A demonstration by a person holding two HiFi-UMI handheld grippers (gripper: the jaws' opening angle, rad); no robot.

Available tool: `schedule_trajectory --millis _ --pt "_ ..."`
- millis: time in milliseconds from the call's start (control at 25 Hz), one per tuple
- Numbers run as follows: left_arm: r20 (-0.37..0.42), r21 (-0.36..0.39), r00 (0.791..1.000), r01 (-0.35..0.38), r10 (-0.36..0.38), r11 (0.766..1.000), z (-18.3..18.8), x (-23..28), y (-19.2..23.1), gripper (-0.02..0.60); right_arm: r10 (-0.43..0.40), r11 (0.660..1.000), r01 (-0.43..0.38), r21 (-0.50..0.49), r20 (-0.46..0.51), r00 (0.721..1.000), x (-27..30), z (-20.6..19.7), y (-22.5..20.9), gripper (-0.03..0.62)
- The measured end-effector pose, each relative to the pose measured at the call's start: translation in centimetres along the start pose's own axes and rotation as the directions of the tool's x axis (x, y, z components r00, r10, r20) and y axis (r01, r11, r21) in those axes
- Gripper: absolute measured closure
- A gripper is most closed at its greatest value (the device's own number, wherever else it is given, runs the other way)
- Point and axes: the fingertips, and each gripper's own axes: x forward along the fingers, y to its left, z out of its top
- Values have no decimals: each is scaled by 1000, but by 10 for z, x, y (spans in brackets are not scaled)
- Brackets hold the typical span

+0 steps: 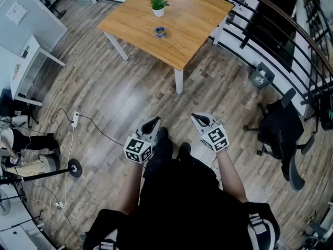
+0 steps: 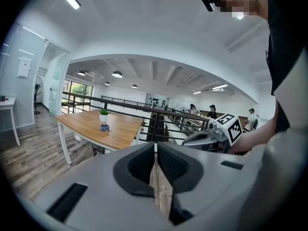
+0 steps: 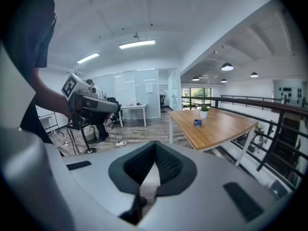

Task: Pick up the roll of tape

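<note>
A small blue roll of tape (image 1: 161, 32) lies on a wooden table (image 1: 187, 30) far ahead of me, next to a potted plant (image 1: 158, 6). The same tape (image 2: 105, 127) is tiny in the left gripper view, and the tape (image 3: 198, 122) is just as small in the right gripper view. My left gripper (image 1: 154, 122) and right gripper (image 1: 197, 118) hang side by side over the wood floor, well short of the table. Both are shut with nothing between the jaws.
A black office chair (image 1: 283, 134) stands at the right, near a dark railing (image 1: 291, 40). A power strip and cables (image 1: 75, 120) lie on the floor at the left, beside a stand with a round base (image 1: 74, 167). White desks (image 1: 31, 61) line the left side.
</note>
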Motion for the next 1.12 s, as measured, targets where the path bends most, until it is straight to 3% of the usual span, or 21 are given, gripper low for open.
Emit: schedule_trajectory --millis 1120 --pt "2 14 1000 -4 4 1000 -3 0 -10 548 -4 1000 4 20 -12 1000 -14 -18 9 587"
